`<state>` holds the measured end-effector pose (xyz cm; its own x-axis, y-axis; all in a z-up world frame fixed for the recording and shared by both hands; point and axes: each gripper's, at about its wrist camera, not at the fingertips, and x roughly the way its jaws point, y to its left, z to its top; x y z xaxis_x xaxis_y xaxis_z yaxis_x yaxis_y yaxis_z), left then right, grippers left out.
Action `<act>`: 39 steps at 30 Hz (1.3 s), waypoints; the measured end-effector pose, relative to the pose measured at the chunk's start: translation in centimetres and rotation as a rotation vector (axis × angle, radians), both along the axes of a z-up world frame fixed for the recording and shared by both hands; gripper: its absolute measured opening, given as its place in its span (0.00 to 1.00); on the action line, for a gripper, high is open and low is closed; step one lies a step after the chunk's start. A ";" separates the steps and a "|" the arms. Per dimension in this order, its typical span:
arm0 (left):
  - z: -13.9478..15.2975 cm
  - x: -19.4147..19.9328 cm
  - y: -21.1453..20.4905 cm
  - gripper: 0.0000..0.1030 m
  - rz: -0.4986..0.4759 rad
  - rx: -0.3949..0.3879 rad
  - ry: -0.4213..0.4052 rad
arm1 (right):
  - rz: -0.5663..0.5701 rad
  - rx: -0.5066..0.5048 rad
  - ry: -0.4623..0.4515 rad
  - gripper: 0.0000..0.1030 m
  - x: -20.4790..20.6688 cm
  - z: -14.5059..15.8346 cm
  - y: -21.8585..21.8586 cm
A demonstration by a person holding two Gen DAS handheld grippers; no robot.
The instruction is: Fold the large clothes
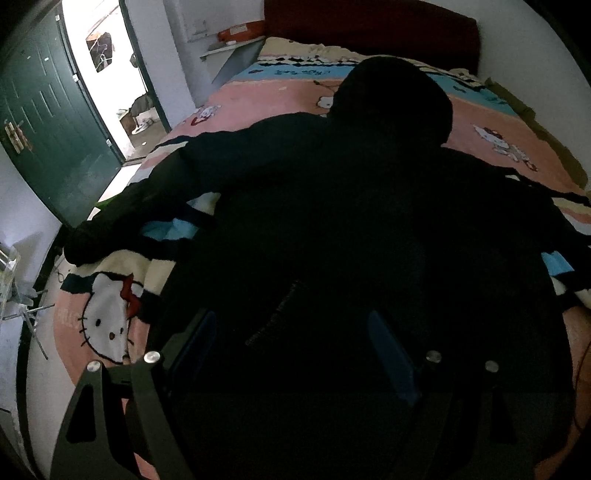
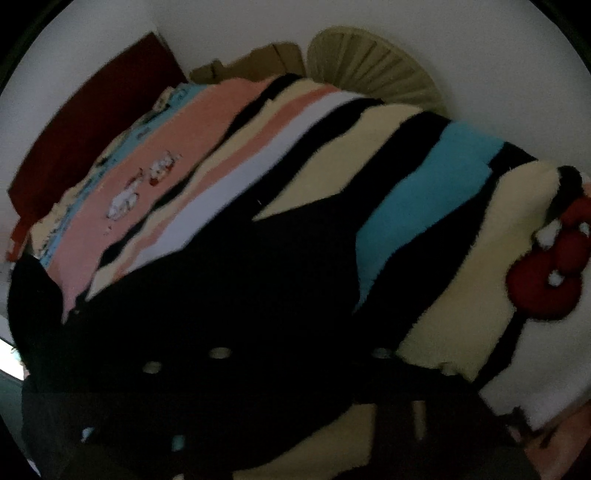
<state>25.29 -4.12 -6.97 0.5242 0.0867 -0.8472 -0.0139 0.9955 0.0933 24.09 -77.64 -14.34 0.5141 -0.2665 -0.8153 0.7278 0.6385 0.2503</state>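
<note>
Left gripper (image 1: 291,354): fingers apart over black hooded garment (image 1: 332,221), spread across bed centre. Right gripper (image 2: 295,369): state indiscernible, dark and blurred. Cartoon-cat blanket (image 1: 110,314); its lettering unreadable. Far: dark red headboard (image 1: 369,26), green door (image 1: 48,122).

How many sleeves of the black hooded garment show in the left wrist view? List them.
2. One sleeve stretches left toward the green door; the other runs right across the pink cartoon-cat blanket. Its far end is cut off.
</note>
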 end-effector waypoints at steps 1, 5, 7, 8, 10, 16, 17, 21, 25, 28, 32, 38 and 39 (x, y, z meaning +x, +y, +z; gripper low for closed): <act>0.2 -0.2 0.0 0.82 -0.001 -0.003 -0.007 | 0.004 -0.002 -0.011 0.20 0.1 0.3 0.0; 1.4 -0.9 0.3 0.82 0.000 -0.008 -0.045 | 0.040 -0.038 -0.065 0.16 0.4 2.6 1.6; 2.0 -1.3 0.7 0.82 0.006 -0.006 -0.067 | 0.067 -0.050 -0.102 0.16 0.6 4.1 2.8; 2.3 -1.5 1.0 0.82 0.010 -0.007 -0.075 | 0.081 -0.057 -0.119 0.16 0.8 5.0 3.3; 2.8 -1.9 1.5 0.82 0.017 -0.009 -0.093 | 0.108 -0.071 -0.157 0.16 1.0 6.9 4.5; 4.0 -3.2 2.8 0.82 -0.005 -0.025 -0.142 | 0.248 -0.125 -0.252 0.16 2.5 13.8 10.3; 4.2 -3.4 3.1 0.82 -0.012 -0.032 -0.149 | 0.276 -0.134 -0.266 0.15 2.8 15.0 11.8; 4.7 -4.3 4.8 0.82 -0.023 -0.054 -0.169 | 0.380 -0.148 -0.317 0.15 4.6 19.3 17.5; 4.6 -4.8 6.8 0.82 -0.018 -0.080 -0.172 | 0.477 -0.177 -0.337 0.14 6.4 22.6 23.7; 4.5 -5.2 8.5 0.82 -0.013 -0.090 -0.186 | 0.547 -0.192 -0.346 0.14 7.9 24.5 28.4; 4.0 -5.3 11.3 0.82 0.008 -0.122 -0.189 | 0.637 -0.219 -0.337 0.14 10.1 25.8 34.8; 2.3 -5.1 15.7 0.82 0.063 -0.175 -0.172 | 0.772 -0.230 -0.311 0.14 12.9 24.7 44.4; 2.1 -5.0 16.5 0.82 0.073 -0.179 -0.172 | 0.793 -0.228 -0.304 0.14 13.4 24.1 45.7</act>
